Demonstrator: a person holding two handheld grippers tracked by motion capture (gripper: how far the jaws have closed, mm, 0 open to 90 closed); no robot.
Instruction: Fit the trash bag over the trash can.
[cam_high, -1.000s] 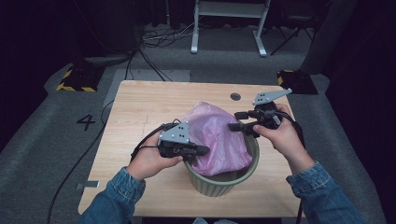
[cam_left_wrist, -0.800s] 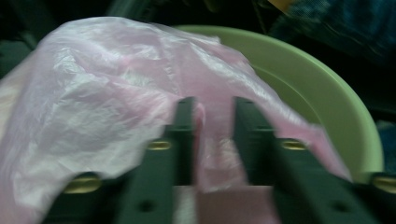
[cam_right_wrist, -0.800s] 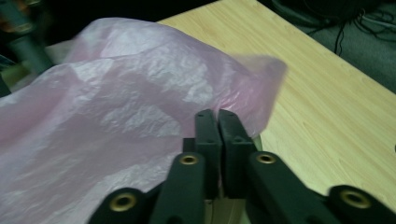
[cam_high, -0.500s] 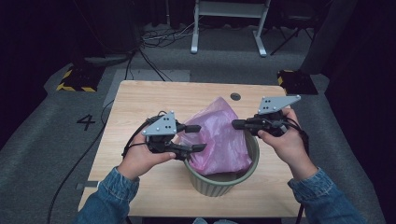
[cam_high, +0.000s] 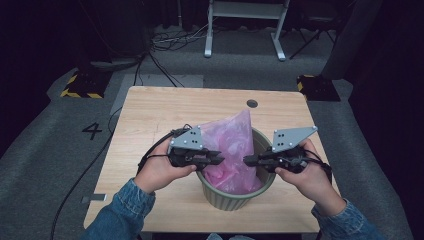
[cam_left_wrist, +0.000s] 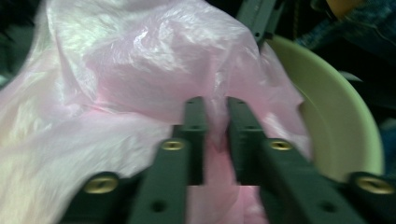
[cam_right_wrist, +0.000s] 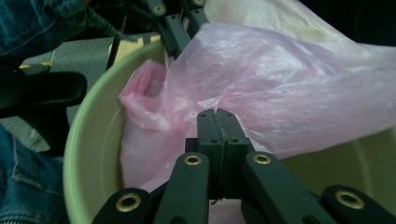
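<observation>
A pale green bin (cam_high: 235, 200) stands near the wooden table's front edge with a pink plastic bag (cam_high: 232, 145) in it; one corner of the bag stands up above the rim. At the bin's left side, my left gripper (cam_high: 220, 159) points right. Its jaws have just been closing and now pinch a fold of the bag (cam_left_wrist: 130, 60) at the left gripper (cam_left_wrist: 215, 105). From the right, my right gripper (cam_high: 247, 161) points left. The right gripper (cam_right_wrist: 217, 114) is shut tight, with the bag's film (cam_right_wrist: 289, 84) gathered at its tips, inside the bin (cam_right_wrist: 88, 135).
The table (cam_high: 150, 115) has bare wood behind and left of the bin and a small round hole (cam_high: 252, 103) at the back. Cables trail off its left edge. A grey floor with a "4" mark (cam_high: 92, 131) surrounds it.
The left jaws stood open half a second ago and have now closed on the bag. The right gripper has moved toward the person, and the bag now stands up in a taller peak.
</observation>
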